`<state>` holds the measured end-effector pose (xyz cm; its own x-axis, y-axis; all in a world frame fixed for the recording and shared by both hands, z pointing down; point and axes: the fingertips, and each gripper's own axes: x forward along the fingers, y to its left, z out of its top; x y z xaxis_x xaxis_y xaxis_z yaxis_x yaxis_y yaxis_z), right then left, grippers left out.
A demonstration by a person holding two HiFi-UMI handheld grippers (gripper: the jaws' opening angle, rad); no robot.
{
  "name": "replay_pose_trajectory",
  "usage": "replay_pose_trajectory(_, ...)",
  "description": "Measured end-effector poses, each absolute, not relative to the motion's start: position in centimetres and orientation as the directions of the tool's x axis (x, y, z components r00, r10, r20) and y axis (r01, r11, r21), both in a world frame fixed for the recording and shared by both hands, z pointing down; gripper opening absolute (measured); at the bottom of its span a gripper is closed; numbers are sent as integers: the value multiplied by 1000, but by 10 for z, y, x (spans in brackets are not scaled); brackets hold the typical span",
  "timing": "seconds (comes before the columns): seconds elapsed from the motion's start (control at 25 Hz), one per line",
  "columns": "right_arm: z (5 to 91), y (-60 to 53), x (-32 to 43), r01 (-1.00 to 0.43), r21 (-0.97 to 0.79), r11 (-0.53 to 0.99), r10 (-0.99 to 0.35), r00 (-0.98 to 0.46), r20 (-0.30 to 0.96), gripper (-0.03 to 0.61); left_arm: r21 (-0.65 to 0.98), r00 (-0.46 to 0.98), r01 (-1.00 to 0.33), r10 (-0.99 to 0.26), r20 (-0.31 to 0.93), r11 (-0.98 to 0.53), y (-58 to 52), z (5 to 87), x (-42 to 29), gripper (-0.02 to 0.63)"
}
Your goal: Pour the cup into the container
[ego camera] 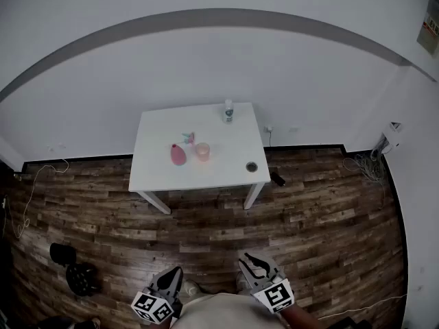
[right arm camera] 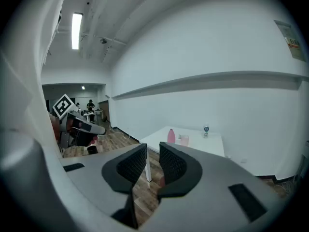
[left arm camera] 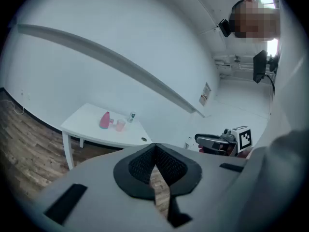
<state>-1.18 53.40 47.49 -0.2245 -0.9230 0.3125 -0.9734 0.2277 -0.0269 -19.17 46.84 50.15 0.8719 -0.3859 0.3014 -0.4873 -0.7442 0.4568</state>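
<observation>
Being held low in frame: left gripper, right gripper, jaws together, empty; pink cup, pink container being borne centre-frame by white table

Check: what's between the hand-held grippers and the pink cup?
Head view: from the left hand-held gripper and right hand-held gripper to the cup, only wood floor and bare table.
</observation>
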Motion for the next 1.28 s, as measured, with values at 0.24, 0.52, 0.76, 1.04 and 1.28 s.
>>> replay_pose_trajectory(0.24,475,536,-11,-970,-8,242,-921,-232,313,87,451,868,-493,-390,307,-744,471,503,-191,11)
replay_pose_trajectory(0.52,478,539,-7,-972,-47,230,-923,-234,304,87,447,866,-497,-390,313,-744,476,504,-188,11)
replay_pose_trajectory(0.76,474,548,7,-973,-74,219,-922,-231,310,89,445,867,-495,-390,310,-746,484,503,-178,11)
replay_pose_trajectory(1.04,475,563,30,-971,-75,226,-931,-238,278,89,437,857,-513,-412,308,-739,494,501,-159,11)
replay_pose_trajectory(1.28,470,580,60,-965,-59,257,-925,-263,273,89,428,830,-557,-458,319,-711,506,499,-134,11)
